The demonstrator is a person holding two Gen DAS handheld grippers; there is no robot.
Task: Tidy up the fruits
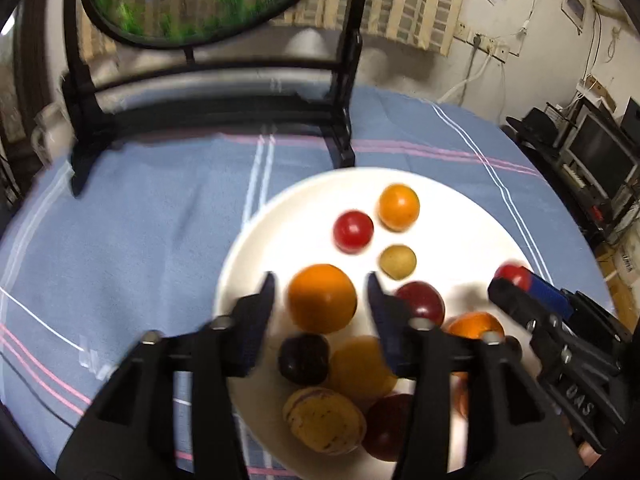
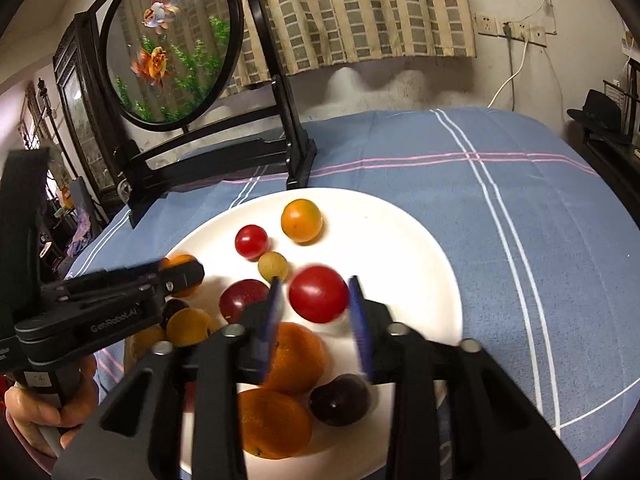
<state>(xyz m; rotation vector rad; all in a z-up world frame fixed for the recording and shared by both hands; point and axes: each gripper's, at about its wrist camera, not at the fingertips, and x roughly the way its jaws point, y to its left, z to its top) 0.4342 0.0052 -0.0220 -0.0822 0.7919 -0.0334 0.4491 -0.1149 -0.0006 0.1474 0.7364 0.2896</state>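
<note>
A white plate point(image 1: 460, 216) point(image 2: 400, 232) on the blue cloth holds several fruits. My left gripper point(image 1: 321, 280) is open, its fingers on either side of an orange point(image 1: 322, 298), apart from it. My right gripper point(image 2: 314, 280) is open around a red tomato point(image 2: 319, 299); it also shows in the left wrist view point(image 1: 508, 280) beside that tomato point(image 1: 514, 274). Further back lie a small orange point(image 1: 399, 207) point(image 2: 301, 220), a small red tomato point(image 1: 353, 231) point(image 2: 251, 241), a yellow-green fruit point(image 1: 397, 261) point(image 2: 273, 266) and a dark red plum point(image 1: 422, 304) point(image 2: 242, 298).
A black wooden stand point(image 2: 298, 160) with a round goldfish panel point(image 2: 168, 44) stands on the cloth behind the plate. Near the cameras lie oranges point(image 2: 296, 356), a dark plum point(image 2: 340, 400) and a mottled yellow fruit point(image 1: 324, 420). The cloth point(image 2: 520, 220) stretches to the right of the plate.
</note>
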